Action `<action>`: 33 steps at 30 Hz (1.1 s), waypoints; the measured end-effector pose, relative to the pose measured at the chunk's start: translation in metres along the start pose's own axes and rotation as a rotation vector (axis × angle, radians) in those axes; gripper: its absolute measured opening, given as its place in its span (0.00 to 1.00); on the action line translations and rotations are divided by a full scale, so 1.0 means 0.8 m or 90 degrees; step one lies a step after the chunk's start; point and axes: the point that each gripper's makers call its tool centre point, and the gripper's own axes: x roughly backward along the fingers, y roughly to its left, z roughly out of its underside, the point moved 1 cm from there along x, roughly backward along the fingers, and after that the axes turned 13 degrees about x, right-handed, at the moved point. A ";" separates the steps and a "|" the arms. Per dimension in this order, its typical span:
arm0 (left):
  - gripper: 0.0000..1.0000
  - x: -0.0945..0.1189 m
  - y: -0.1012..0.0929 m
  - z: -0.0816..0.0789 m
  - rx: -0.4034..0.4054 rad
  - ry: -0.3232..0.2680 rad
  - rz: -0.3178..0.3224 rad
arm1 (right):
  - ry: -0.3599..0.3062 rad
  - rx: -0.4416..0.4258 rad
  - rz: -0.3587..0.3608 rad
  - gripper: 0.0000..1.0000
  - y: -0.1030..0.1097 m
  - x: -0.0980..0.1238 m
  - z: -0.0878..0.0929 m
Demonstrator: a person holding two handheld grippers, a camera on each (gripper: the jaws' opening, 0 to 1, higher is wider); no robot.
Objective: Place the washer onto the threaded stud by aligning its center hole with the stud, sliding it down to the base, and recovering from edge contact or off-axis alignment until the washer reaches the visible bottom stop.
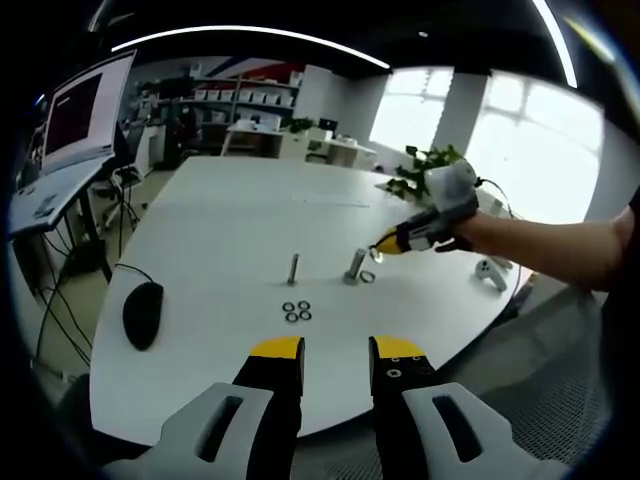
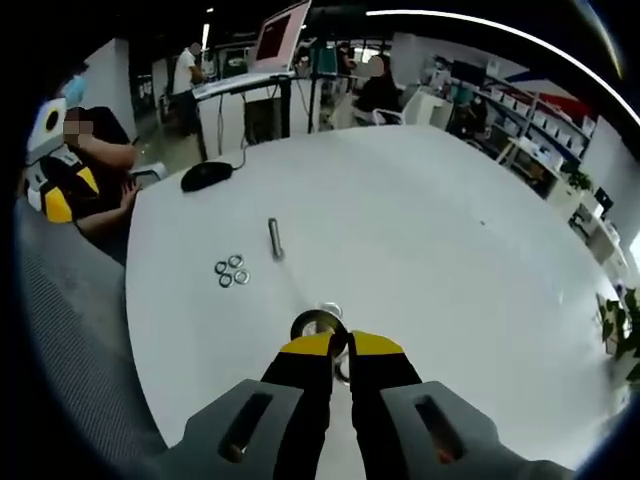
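Right hand-held gripper [image 2: 337,345] clamped on washer [image 2: 318,325] above threaded stud [image 1: 355,266]. Left hand-held gripper [image 1: 336,350] jaws apart over counter [image 1: 220,220]. Spare washers [image 1: 296,312] at 12 o'clock.

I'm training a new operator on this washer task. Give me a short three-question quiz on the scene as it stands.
1. True or false: the right tool grips a washer.
2. How many spare washers lie clustered on the table?
3. What stands nearest the right tool's tips? A) the mouse B) a stud C) the left tool

Key
1. True: its jaws are closed on the washer, next to the stud.
2. Four, beside a second stud.
3. B
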 end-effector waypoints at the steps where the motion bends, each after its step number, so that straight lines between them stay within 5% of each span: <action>1: 0.24 0.000 0.000 0.000 0.000 0.000 0.000 | 0.001 0.003 -0.001 0.07 0.001 -0.002 -0.001; 14: 0.24 -0.001 0.001 0.001 0.004 0.004 0.001 | 0.006 0.002 0.017 0.07 -0.006 -0.014 -0.015; 33: 0.23 -0.002 0.001 0.004 0.011 0.013 0.000 | 0.016 -0.193 0.006 0.07 -0.016 -0.023 0.001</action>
